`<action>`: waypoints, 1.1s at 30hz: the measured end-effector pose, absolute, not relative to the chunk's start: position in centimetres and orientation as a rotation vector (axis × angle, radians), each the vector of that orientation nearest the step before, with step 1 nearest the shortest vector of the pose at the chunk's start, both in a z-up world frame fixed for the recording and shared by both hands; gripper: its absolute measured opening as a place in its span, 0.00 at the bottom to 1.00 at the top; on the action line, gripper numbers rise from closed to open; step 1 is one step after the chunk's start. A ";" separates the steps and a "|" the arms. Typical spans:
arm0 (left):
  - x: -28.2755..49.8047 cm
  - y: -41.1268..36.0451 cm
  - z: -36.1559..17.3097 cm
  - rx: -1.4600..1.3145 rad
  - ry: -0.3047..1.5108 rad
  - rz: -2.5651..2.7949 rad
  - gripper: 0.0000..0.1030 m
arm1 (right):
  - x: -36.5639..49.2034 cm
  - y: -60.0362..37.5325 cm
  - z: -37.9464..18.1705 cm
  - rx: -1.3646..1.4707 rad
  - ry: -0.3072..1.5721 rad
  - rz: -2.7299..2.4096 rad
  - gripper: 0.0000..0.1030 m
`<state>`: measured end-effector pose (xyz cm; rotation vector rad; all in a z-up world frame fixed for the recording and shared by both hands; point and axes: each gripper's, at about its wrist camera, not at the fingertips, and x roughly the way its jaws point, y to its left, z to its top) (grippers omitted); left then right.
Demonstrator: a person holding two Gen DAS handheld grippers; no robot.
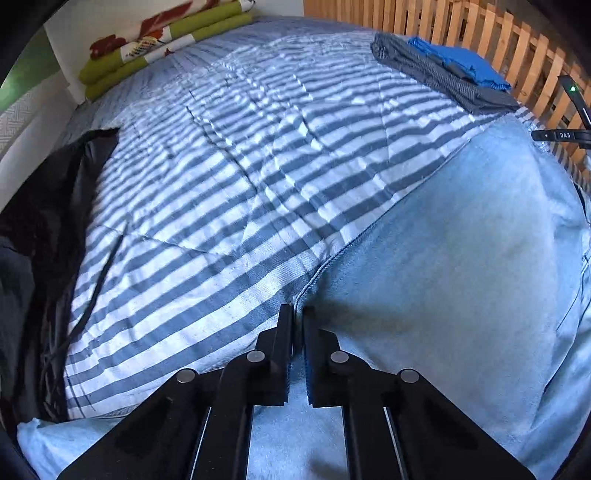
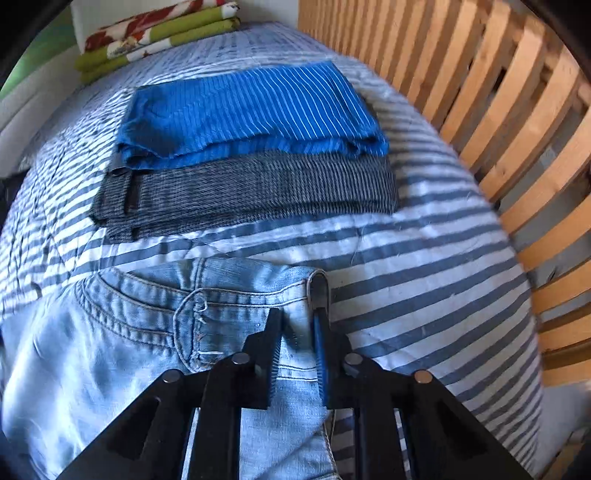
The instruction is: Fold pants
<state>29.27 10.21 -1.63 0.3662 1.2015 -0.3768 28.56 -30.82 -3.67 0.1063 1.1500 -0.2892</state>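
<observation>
My left tongs (image 1: 298, 314) are pressed together on the folded edge of the light blue jeans (image 1: 461, 258), pinching the denim where it meets the striped bedspread (image 1: 221, 177). My right tongs (image 2: 298, 317) are nearly closed around the waistband corner (image 2: 316, 280) of the same jeans (image 2: 110, 332), the denim caught between the 2 pads, just beside a belt loop (image 2: 190, 317).

The jeans lie spread flat on the bed, waistband toward the wooden slatted frame (image 2: 498, 129). Beyond the waistband, well apart from it, sit 2 folded garments stacked: a blue striped piece (image 2: 251, 110) on top of a grey one (image 2: 258, 192). Farther off, at the head of the bed, rests a folded green and floral cloth (image 2: 159, 33). On the left edge of the bed lies dark fabric (image 1: 48, 192).
</observation>
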 end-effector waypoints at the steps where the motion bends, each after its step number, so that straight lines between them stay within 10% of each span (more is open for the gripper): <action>1: 29.0 10.3 -1.0 0.360 1.185 -0.373 0.05 | 28.4 -30.7 -3.3 0.099 1.134 -0.290 0.10; 25: 27.5 19.0 11.2 0.172 1.050 -0.212 0.11 | 23.6 -28.7 4.4 0.087 1.060 -0.175 0.26; 29: 22.0 25.7 15.7 0.070 1.021 -0.132 0.44 | 18.7 -23.6 6.7 0.035 1.082 -0.002 0.28; 33: 15.6 34.3 17.8 -0.006 1.030 0.015 0.53 | 14.0 -15.4 7.3 -0.089 1.090 0.197 0.47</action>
